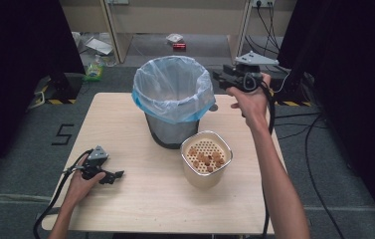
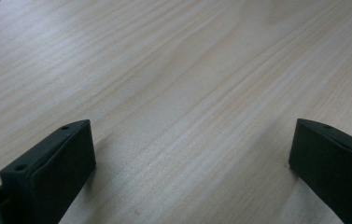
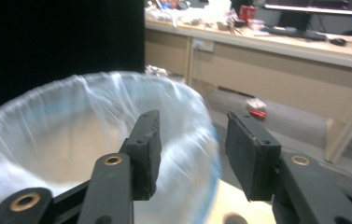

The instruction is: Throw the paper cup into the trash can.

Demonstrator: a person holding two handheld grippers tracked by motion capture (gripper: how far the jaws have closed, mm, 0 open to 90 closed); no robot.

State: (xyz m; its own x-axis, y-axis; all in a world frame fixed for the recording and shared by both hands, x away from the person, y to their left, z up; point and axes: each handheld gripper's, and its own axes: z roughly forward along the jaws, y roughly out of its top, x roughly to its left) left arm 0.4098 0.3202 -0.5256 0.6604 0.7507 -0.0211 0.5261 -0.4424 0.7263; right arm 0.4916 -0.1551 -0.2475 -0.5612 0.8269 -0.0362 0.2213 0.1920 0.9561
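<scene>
A pale wooden table [image 1: 140, 199] with fine straight grain stands on grey carpet, dark curtains at both sides and a light wooden desk along the far wall. Cables run across the floor at the right, and black-and-yellow tape marks the feet of the stands at either side.

Near the table's middle stands a mesh waste bin [image 1: 173, 94] lined with a translucent blue-white bag folded over its rim. Just in front of it, slightly to the right and apart from it, sits a cream container [image 1: 206, 159] with a perforated insert on which small brown pieces [image 1: 207, 159] lie.

The right gripper [image 1: 218, 77] is held in the air just beside the bin's right rim, pointing toward it. In the right gripper view its jaws stand partly open with nothing between them, the bag's rim [image 3: 71, 140] blurred behind them.

The left gripper [image 1: 117, 175] rests on the table near the front left corner, well apart from the bin. In the left gripper view its jaws are spread wide over bare wood [image 2: 187, 93], holding nothing.
</scene>
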